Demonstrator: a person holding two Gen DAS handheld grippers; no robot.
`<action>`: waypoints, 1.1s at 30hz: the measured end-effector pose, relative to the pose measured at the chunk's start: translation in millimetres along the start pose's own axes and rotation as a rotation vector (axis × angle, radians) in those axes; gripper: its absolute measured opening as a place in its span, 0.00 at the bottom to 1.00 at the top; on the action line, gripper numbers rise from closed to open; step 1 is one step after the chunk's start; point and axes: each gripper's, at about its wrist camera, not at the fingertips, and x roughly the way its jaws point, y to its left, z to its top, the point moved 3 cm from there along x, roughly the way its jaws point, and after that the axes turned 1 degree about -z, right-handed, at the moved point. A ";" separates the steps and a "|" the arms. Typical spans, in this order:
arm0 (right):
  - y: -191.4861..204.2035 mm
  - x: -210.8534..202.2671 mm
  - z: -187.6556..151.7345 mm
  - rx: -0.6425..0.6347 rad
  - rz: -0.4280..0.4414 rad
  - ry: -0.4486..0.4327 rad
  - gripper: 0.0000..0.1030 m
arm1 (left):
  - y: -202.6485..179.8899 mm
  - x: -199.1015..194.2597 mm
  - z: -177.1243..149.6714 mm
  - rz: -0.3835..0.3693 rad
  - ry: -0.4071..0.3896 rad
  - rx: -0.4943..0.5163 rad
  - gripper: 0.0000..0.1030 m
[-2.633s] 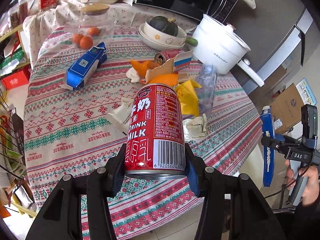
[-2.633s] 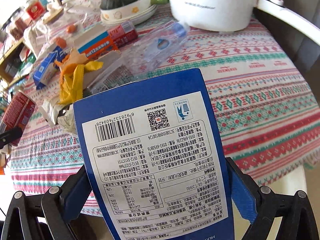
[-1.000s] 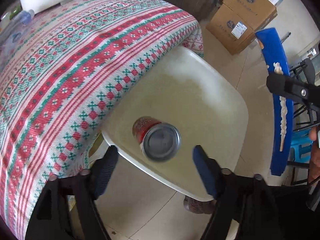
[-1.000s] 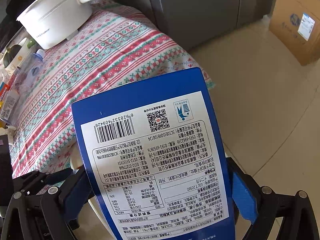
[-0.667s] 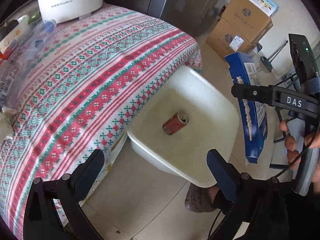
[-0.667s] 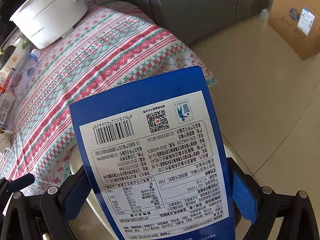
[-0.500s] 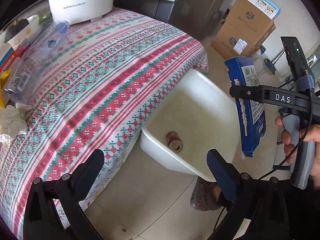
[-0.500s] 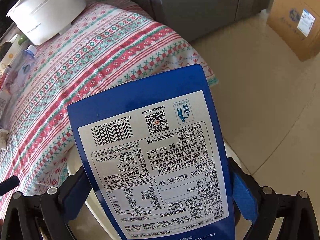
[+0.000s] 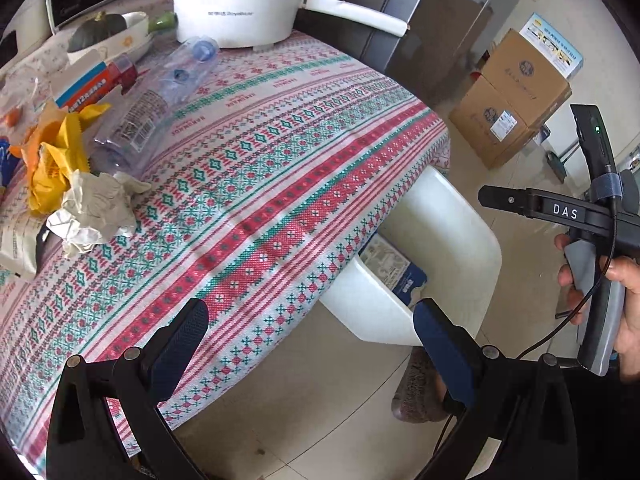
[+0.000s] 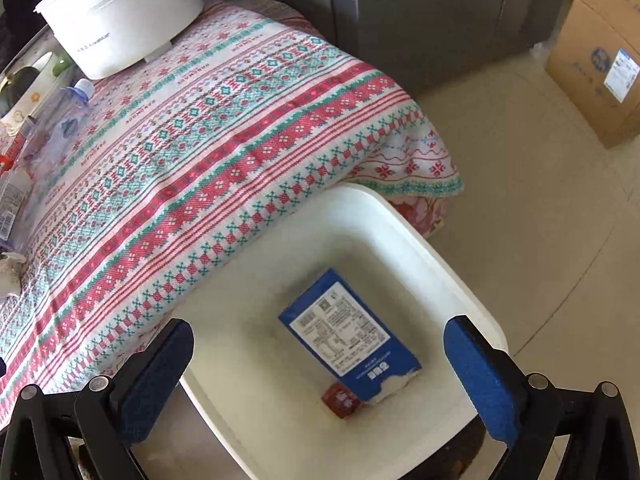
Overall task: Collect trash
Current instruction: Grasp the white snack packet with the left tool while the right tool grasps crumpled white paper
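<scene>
We see both grippers empty. The left gripper (image 9: 310,338) has its jaws spread wide with nothing between them; they have just been opening, and it hangs over the edge of the table (image 9: 280,184), which wears a red, green and white patterned cloth. The right gripper (image 10: 320,364) also stands wide open, directly above the white bin (image 10: 404,216) on the floor beside the table.

Inside the bin we see the blue carton (image 10: 348,336) lying on the bottom, label side up, and the red can (image 10: 340,400) just beside it, partly tucked under the carton's lower end. From the left wrist view only a corner of the carton shows over the bin's rim.

More trash sits on the table: a crumpled paper (image 9: 96,208), a yellow wrapper (image 9: 56,156) touching it, and a clear plastic bottle (image 9: 156,108) lying on its side. Behind them stands a white pot (image 9: 240,4).
</scene>
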 end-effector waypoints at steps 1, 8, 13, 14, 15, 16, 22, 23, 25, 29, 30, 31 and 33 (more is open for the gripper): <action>5.4 -1.3 0.4 -0.013 0.002 -0.001 1.00 | 2.8 -1.8 0.6 0.001 -0.004 -0.006 1.00; 52.3 -16.2 7.6 -0.111 0.030 -0.034 1.00 | 28.1 -20.6 -0.9 0.021 -0.042 -0.064 1.00; 89.1 -23.2 13.0 -0.168 0.058 -0.062 1.00 | 55.0 -41.0 -1.0 0.071 -0.088 -0.081 1.00; 95.6 -23.9 14.4 -0.174 0.064 -0.066 1.00 | 62.3 -44.9 -1.2 0.091 -0.093 -0.081 1.00; 102.1 -24.3 15.5 -0.178 0.072 -0.069 1.00 | 71.0 -48.1 -1.1 0.112 -0.095 -0.084 1.00; 108.2 -24.5 16.8 -0.181 0.080 -0.070 1.00 | 80.6 -50.9 -0.7 0.136 -0.096 -0.090 1.00; 142.3 -21.9 27.1 -0.198 0.115 -0.083 1.00 | 142.9 -70.4 6.0 0.246 -0.119 -0.145 1.00; 147.7 -21.6 29.3 -0.202 0.114 -0.089 1.00 | 153.0 -74.6 8.3 0.251 -0.131 -0.156 1.00; 157.8 -20.4 33.3 -0.207 0.108 -0.104 1.00 | 172.7 -81.6 13.3 0.264 -0.173 -0.189 1.00; 176.8 -13.9 39.6 -0.220 0.115 -0.104 1.00 | 203.8 -78.7 17.1 0.322 -0.220 -0.211 1.00; 180.7 -11.5 40.7 -0.221 0.119 -0.098 1.00 | 210.7 -72.6 16.8 0.330 -0.203 -0.216 1.00; 184.5 -9.4 40.9 -0.223 0.124 -0.093 1.00 | 216.7 -65.6 16.8 0.337 -0.186 -0.220 1.00; 192.4 -4.9 41.6 -0.233 0.126 -0.084 1.00 | 225.3 -50.5 18.1 0.355 -0.149 -0.215 1.00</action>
